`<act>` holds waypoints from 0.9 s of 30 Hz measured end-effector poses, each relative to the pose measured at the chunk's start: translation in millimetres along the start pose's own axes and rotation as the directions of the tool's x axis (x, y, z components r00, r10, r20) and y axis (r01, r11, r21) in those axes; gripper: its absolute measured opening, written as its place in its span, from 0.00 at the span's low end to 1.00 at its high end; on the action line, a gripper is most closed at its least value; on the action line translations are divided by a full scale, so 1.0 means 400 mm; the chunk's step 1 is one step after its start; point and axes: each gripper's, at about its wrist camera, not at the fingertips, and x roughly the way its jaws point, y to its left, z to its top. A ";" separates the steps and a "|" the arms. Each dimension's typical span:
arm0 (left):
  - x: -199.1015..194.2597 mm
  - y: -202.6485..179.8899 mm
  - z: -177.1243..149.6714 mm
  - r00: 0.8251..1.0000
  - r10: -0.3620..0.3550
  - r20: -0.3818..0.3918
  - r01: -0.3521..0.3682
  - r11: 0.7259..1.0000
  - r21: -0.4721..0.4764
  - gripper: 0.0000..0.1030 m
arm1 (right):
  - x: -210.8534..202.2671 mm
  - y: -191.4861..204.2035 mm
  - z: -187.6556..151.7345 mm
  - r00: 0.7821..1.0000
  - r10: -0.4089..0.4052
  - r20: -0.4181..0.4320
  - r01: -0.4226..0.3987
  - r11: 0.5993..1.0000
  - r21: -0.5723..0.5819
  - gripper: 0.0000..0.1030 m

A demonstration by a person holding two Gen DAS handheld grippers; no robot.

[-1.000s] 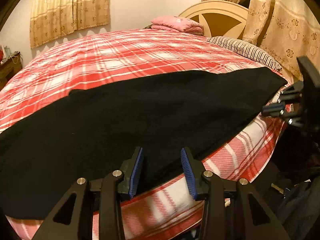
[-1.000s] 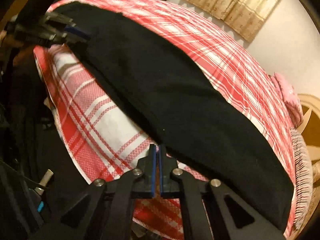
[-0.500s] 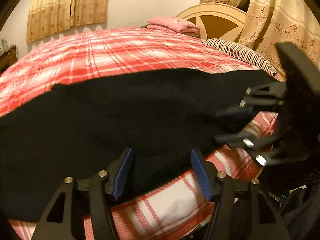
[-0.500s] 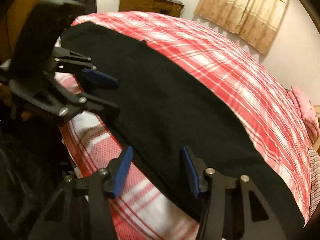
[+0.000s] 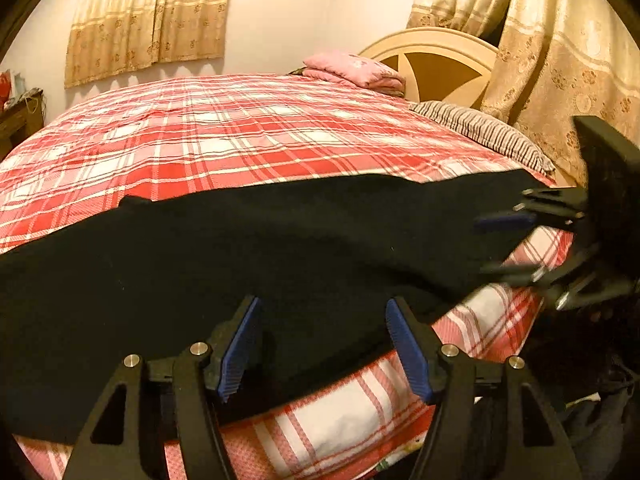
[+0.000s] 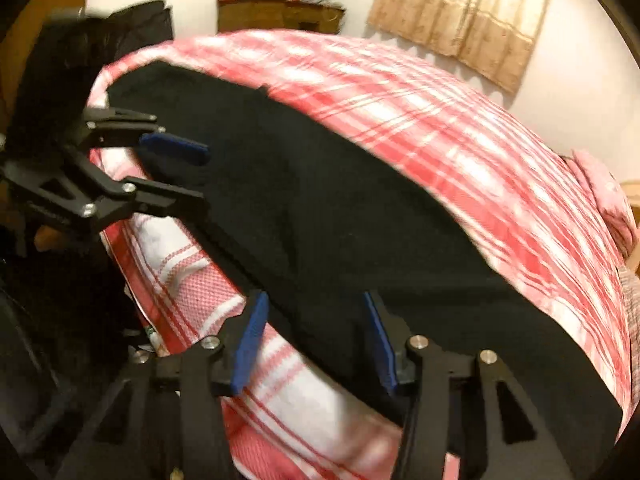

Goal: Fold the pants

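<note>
Black pants (image 5: 248,256) lie flat in a long band along the near edge of a bed with a red plaid cover (image 5: 240,132). My left gripper (image 5: 324,344) is open, its blue pads over the pants' near edge. My right gripper (image 6: 316,340) is open too, its pads astride the pants' (image 6: 340,216) near edge. Each gripper shows in the other's view: the right one (image 5: 508,244) at the right end of the pants, the left one (image 6: 180,176) at the far left, both open.
A cream headboard (image 5: 436,64), a pink folded cloth (image 5: 352,72) and a striped pillow (image 5: 480,132) are at the bed's far end. Curtains (image 5: 560,60) hang at the right. A wooden dresser (image 6: 280,16) stands against the far wall. Dark floor clutter (image 6: 60,340) lies below the bed's edge.
My right gripper was shut one second ago and has opened wide. Both grippers have shifted along the pants' near edge, and the left one has opened a little wider.
</note>
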 end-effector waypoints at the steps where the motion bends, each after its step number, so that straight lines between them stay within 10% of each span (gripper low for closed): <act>1: 0.006 0.003 0.001 1.000 0.004 -0.002 -0.004 1.000 -0.005 0.64 | -0.022 -0.021 -0.005 1.000 -0.009 0.013 0.009 1.000 0.029 0.53; 11: 0.052 -0.028 -0.015 0.993 0.113 -0.042 -0.109 0.991 0.081 0.67 | -0.134 -0.365 -0.193 0.974 -0.209 -0.082 0.223 0.848 0.482 0.60; 13: 0.051 -0.029 -0.002 0.990 0.132 -0.043 -0.129 0.989 0.073 0.67 | -0.146 -0.398 -0.221 0.985 -0.169 -0.030 0.159 0.834 0.528 0.59; 27: 0.066 -0.001 0.000 0.975 0.213 -0.055 -0.213 0.977 0.017 0.76 | -0.141 -0.439 -0.230 0.949 -0.308 -0.068 0.295 0.791 0.535 0.76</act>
